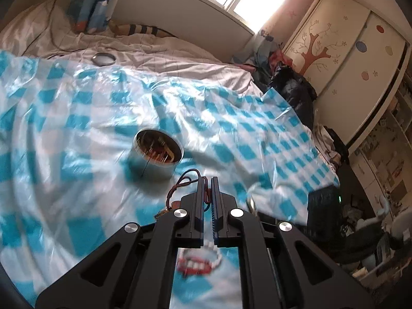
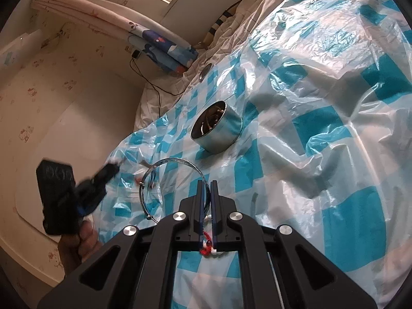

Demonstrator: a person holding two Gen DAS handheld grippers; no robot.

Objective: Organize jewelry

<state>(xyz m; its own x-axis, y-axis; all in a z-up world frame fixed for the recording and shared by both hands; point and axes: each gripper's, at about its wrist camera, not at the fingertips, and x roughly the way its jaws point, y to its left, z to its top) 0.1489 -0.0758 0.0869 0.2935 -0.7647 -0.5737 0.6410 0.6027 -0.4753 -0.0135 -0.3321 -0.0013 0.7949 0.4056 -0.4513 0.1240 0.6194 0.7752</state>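
Two tools were at work over the bed, and both had their jaws nearly together on a piece of jewelry. Our left tool pinched a thin reddish-brown cord necklace, whose loops spilled out to the left of the fingertips and trailed down toward a small pendant, too blurred for us to tell its kind. Our right tool was clamped on a thin silver metal hoop bangle, which stood out from the jaws to the left, above the blue-and-white checkered plastic sheet covering the bed.

What the coming move turned on, as we judged it, was the round, open silver tin. In the left wrist view it sat just ahead of the fingertips and a little to the left, its mouth facing up with jewelry already inside. In the right wrist view the same tin lay farther ahead, almost straight on. So the left hand was the nearer one, and the cord looked likely to go in first.

Both tools pointed forward and downward at the bed. The left wrist view was smeared by motion; the right was sharp.

Below the left tool a red-and-white beaded bracelet lay on the sheet, not yet collected. The tin's flat round lid lay well beyond, on the pale bedsheet.
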